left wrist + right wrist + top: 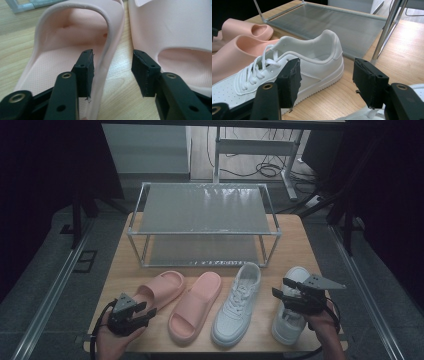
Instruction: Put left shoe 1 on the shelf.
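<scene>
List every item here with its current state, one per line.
left gripper: open, jaws astride the slide's side wall
right gripper: open, holding nothing
left pink slide: flat on table
right pink slide: flat on table
two white sneakers: upright on table
shoe rack: both shelves bare

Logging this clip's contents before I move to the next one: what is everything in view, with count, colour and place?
Pink foam slide sandals: two, pale pink, side by side on the table's front left.
White lace-up sneakers: two, white, front right; the right one lies under the right gripper.
Metal-framed two-tier rack: one, silver-grey, at the back of the table, both shelves bare.
Light wooden table: one, pale wood, bears everything.
Left gripper: one, black, open, fingers astride the left sandal's side wall.
Right gripper: one, black, open, over the right sneaker.
Hands: two, at the bottom edge.
</scene>
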`<state>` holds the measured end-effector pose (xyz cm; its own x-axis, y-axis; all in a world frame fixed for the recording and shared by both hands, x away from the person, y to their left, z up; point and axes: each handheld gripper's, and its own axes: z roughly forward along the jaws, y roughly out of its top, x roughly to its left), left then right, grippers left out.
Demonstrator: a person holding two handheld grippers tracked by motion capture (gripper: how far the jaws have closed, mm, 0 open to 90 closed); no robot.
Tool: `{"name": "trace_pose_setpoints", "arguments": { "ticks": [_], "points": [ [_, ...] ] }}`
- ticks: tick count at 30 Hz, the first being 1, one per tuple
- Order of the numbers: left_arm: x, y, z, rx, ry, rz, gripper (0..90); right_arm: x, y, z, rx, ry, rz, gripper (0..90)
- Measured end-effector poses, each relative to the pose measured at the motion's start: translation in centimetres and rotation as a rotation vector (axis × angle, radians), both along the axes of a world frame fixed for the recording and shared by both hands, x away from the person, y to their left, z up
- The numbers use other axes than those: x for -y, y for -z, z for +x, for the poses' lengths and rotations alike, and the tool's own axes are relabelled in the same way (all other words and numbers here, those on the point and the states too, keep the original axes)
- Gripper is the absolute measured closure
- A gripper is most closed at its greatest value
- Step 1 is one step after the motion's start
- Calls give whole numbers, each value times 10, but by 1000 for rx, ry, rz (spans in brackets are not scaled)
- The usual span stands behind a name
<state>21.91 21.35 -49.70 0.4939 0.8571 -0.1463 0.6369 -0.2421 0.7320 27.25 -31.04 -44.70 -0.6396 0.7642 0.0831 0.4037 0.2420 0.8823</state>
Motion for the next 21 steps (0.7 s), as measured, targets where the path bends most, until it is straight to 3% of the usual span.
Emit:
{"name": "trace_pose_setpoints", "arguments": {
  "ticks": [6, 11, 18, 21],
  "points": [
    [1, -1, 7, 1, 26, 21, 469, 1, 1, 0, -1, 3, -1, 397],
    [7, 0, 18, -29, 48, 35, 443, 0, 1, 0, -4, 1, -4, 396],
    [14, 5, 33, -54, 64, 53, 453, 0, 1, 0, -4, 2, -3, 397],
    [17, 8, 37, -63, 75, 56, 501, 0, 1, 0, -5, 3, -3, 396]
  ]
}}
